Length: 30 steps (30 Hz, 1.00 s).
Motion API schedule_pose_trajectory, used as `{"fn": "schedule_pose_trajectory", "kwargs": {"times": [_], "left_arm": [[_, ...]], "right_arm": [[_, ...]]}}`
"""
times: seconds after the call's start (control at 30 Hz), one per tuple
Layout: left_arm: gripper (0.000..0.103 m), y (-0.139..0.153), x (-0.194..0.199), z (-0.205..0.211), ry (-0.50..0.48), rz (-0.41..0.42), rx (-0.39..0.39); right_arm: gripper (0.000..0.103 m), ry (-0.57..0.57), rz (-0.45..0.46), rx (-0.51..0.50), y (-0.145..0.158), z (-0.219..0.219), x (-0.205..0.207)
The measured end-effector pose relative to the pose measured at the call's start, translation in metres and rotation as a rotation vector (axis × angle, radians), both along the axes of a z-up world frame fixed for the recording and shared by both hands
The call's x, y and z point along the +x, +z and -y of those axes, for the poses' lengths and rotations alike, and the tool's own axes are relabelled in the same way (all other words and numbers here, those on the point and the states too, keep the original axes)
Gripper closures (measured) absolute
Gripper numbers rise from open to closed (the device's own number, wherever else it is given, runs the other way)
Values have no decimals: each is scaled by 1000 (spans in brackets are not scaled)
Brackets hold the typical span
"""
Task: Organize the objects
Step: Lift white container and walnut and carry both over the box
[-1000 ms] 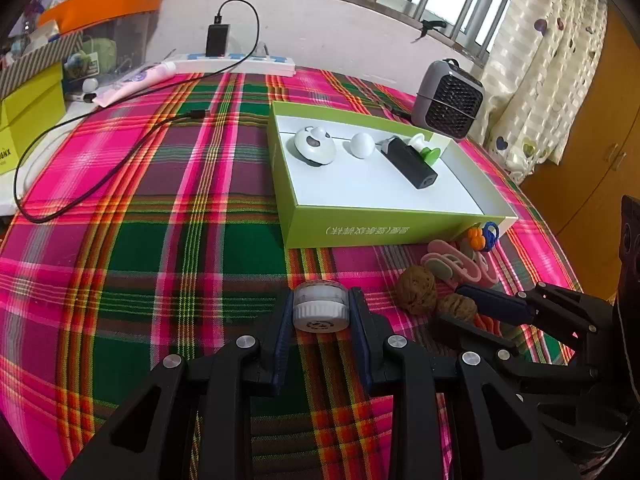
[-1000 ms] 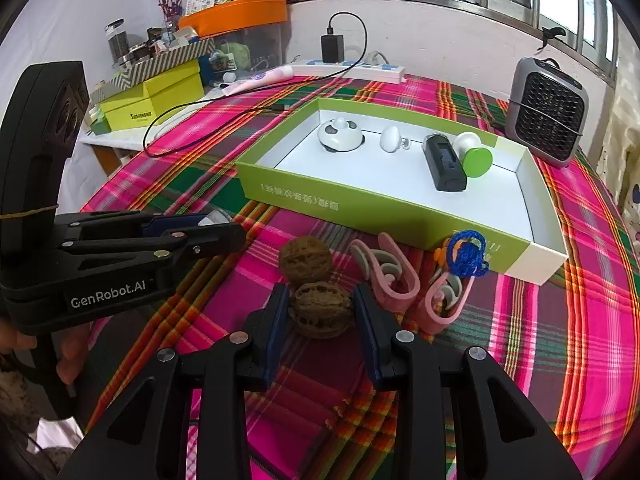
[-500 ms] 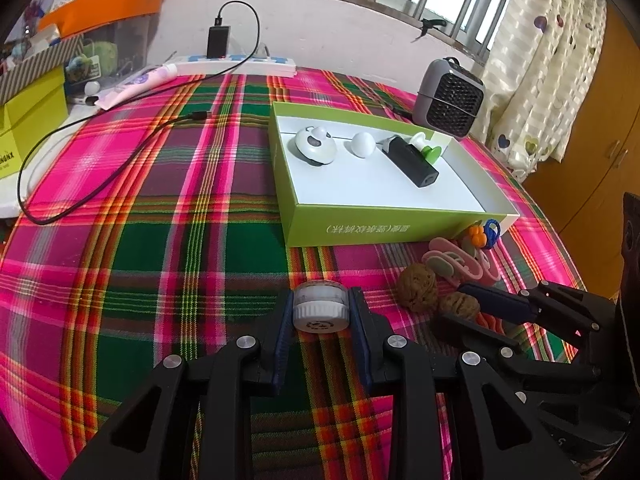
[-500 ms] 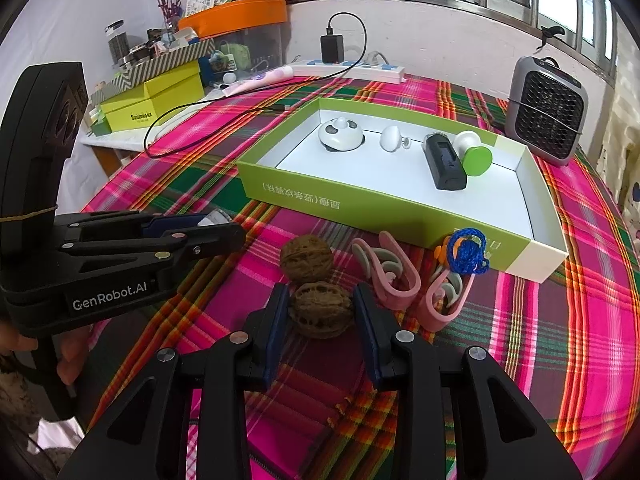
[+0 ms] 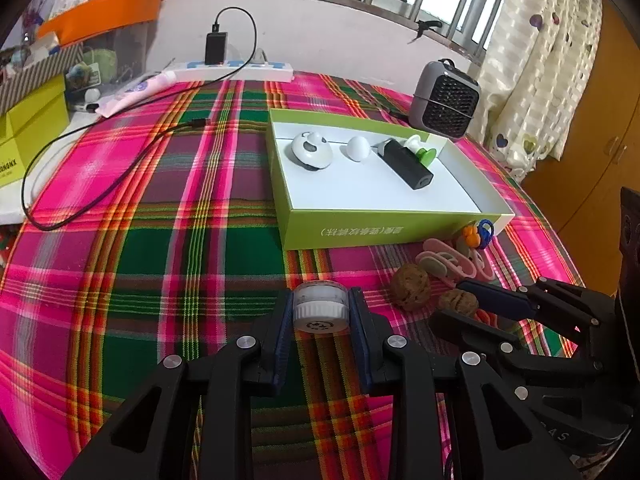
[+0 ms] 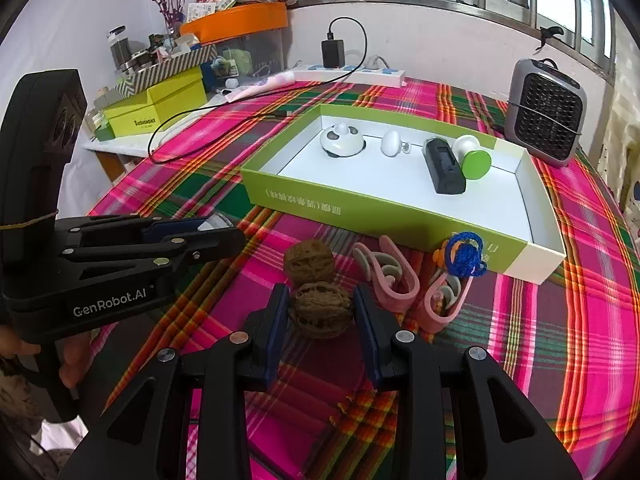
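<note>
**Both grips set, nothing moving: lift comes next**

Plaid cloth, pink and green, covers the table [image 5: 152, 208]; windows and a small grey heater [image 5: 446, 100] sit behind it.

- Compared with a second ago and half a second ago: no visible change in either view. Same framing, same object positions. Both hands hold still.
- Left gripper [image 5: 320, 312]: jaws clamped on a small white round jar [image 5: 320, 307] with a ribbed rim. Pads press both of its sides. I cannot tell whether the jar rests on the cloth or hangs just above it.
- Right gripper [image 6: 320, 310]: jaws clamped on a walnut [image 6: 320, 310]; pads touch both flanks. A second walnut [image 6: 309, 261] sits just behind it, touching or nearly so.
- Green box [image 6: 360, 212], white inside, lies beyond both grippers. Already in it: a white-and-grey round gadget [image 6: 342, 142], a small white egg-shaped piece [image 6: 391, 143], a black bar-shaped device [image 6: 444, 166] and a white piece with a green disc [image 6: 474, 156], all along the far side. The near half of its floor is bare.
- On the cloth, against the box's near wall: two pink clips [image 6: 390, 276] and a blue-and-orange item [image 6: 464, 256].

Reading: the stillness looks like a settled pause after grasping, both grips secure. Judged next step is to lift jar and walnut and carry them over the near wall into the box. Watch the lower walnut's neighbour; it may roll when its partner lifts. Remaining afterwards: second walnut, clips, blue item.
</note>
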State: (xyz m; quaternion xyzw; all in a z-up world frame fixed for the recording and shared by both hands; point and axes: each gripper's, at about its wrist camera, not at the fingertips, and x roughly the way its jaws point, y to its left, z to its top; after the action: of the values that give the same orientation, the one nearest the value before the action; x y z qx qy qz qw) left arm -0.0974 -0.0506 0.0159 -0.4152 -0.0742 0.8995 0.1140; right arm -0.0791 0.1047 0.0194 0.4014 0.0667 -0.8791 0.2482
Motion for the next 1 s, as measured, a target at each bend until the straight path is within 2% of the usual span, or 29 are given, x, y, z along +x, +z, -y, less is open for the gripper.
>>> {"fn": "schedule_pose_trajectory", "kwargs": {"times": [1.0], "left_arm": [[78, 28, -5, -7, -6, -51, -7]], "right_arm": [[69, -25, -52, -48, 21, -11, -9]]}}
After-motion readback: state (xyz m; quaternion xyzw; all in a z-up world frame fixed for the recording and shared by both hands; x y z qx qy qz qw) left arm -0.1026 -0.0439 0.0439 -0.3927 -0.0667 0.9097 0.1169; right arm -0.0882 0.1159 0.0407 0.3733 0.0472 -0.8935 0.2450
